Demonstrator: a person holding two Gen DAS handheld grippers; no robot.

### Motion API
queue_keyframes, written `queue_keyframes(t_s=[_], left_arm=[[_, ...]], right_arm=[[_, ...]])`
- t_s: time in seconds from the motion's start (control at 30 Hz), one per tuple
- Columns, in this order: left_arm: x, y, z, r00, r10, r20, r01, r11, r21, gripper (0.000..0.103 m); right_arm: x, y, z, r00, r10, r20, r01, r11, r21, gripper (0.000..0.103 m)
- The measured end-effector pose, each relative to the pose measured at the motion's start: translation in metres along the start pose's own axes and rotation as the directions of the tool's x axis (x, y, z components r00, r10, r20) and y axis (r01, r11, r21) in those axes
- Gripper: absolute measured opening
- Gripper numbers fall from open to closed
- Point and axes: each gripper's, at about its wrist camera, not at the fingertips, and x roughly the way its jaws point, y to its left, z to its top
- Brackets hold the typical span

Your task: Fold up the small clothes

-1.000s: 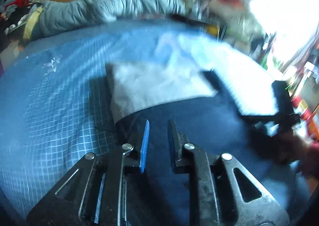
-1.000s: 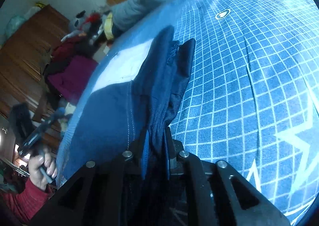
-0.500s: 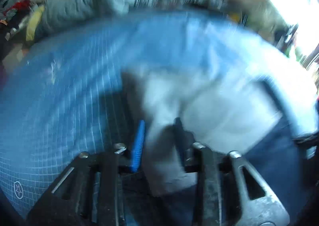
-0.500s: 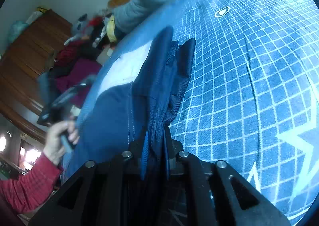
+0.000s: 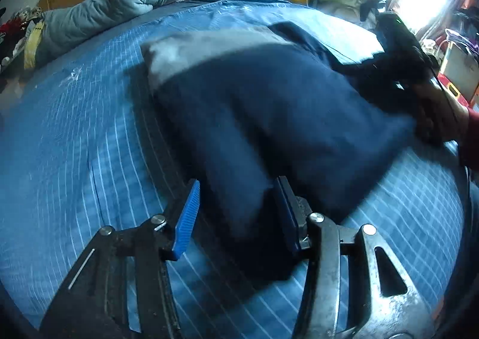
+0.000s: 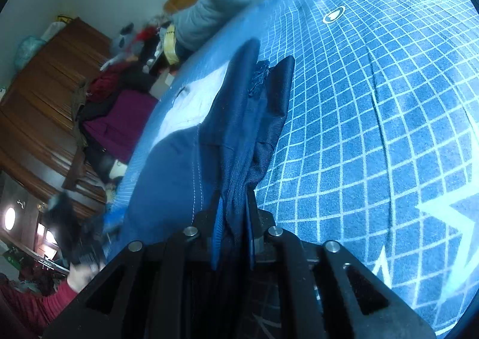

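Navy blue cotton garment with a grey-white panel (image 5: 269, 117) lay spread on the blue grid-patterned bed cover (image 5: 74, 159), near the bed's front edge. Left claw (image 5: 236, 213) stood about half open, straddling the garment's near corner, pads not pressing it. Right claw (image 6: 233, 219) was clamped tight on a bunched fold at the opposite end. Garment's long axis ran between the two claws. Left claw was nearer the free corner; closing there looked like the next step.
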Motion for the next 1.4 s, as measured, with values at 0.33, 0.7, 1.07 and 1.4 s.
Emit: queue_keyframes(t_s=[0.33, 0.7, 1.07, 1.4], left_arm=[[-0.063, 0.020, 0.006, 0.985, -0.003, 0.171, 0.039, 0.976, -0.212, 0.051], [-0.038, 0.104, -0.021, 0.990, 0.035, 0.133, 0.040, 0.853, -0.521, 0.056], [-0.054, 0.090, -0.042, 0.996, 0.079, 0.043, -0.045, 0.848, -0.528, 0.069], [-0.033, 0.054, -0.044, 0.967, 0.201, -0.157, -0.253, 0.837, -0.485, 0.084]], right_arm=[[-0.001, 0.001, 0.001, 1.000, 0.008, -0.001, -0.008, 1.000, 0.006, 0.010], [-0.055, 0.067, 0.025, 0.959, -0.227, 0.169, 0.252, 0.957, -0.144, 0.044], [0.030, 0.086, 0.101, 0.898, -0.438, 0.048, 0.436, 0.867, -0.240, 0.042], [-0.127, 0.135, -0.080, 0.810, -0.547, 0.212, 0.586, 0.777, -0.230, 0.087]])
